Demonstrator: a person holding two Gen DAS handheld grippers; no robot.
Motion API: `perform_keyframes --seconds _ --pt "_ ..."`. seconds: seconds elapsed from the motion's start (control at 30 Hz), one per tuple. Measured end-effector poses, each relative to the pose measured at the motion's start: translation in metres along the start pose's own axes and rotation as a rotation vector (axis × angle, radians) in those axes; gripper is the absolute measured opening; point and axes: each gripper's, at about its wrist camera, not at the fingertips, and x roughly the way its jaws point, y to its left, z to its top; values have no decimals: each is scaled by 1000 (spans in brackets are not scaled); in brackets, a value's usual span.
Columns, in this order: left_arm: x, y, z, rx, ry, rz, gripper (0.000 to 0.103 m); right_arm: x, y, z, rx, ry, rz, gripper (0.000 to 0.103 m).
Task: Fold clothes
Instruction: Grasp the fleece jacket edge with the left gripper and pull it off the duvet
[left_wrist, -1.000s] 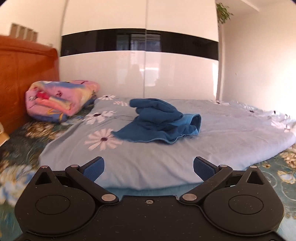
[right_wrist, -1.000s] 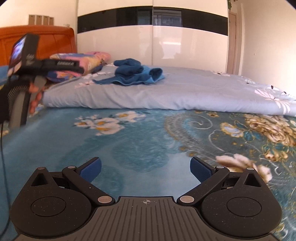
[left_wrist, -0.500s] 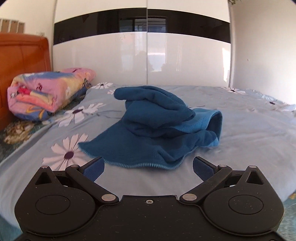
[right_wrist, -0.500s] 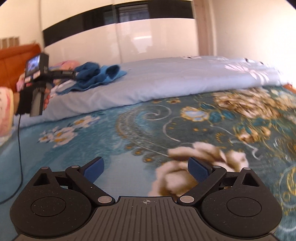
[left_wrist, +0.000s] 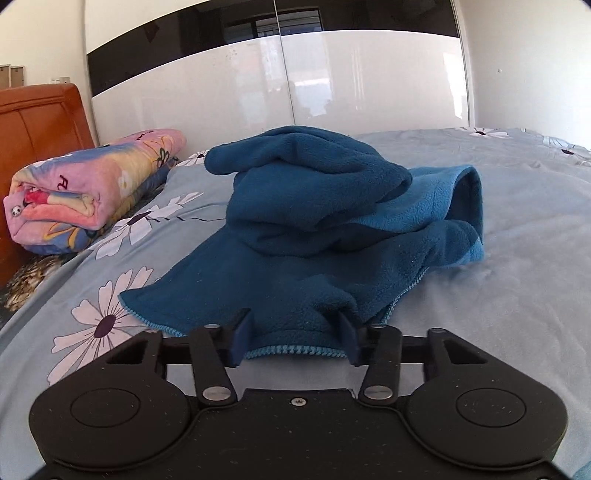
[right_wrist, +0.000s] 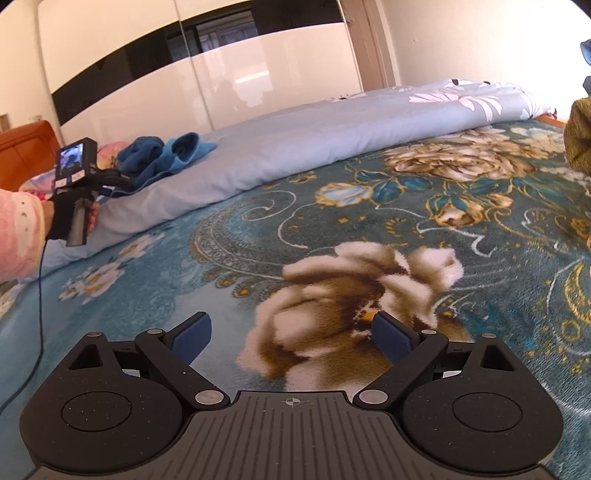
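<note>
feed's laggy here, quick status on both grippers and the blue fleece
Left gripper just closing on blue fleece near hem. Right gripper open, empty, over floral blanket. Fleece crumpled, unfolded. Nothing in the way.

Both views are bright with daylight. The glossy wardrobe (left_wrist: 280, 92) throws back broad white glare and faint reflections, and the wall right of the wardrobe is nearly washed out. Soft shadows lie in the folds of the blue fleece (left_wrist: 317, 229). Fisheye bending curves the wardrobe's dark band into an arc, and the corners go black. In the right wrist view the carpet (right_wrist: 369, 258) is slightly smeared near the right edge; the left wrist view is sharp.
</note>
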Motion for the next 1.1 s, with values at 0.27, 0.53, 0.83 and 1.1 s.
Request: perform_keyframes --seconds 0.27,0.53,0.83,1.1 --pt "-38 12 14 -139 -51 -43 11 -14 2 4 -14 -22 -9 91" --pt "-125 39 35 -202 -53 -143 10 -59 12 14 -27 -74 10 85" --pt "-267 58 13 -209 -8 -265 10 -142 29 28 -3 -166 50 85" --pt "-391 42 -53 -114 24 -408 10 -217 57 12 -12 -233 117 85"
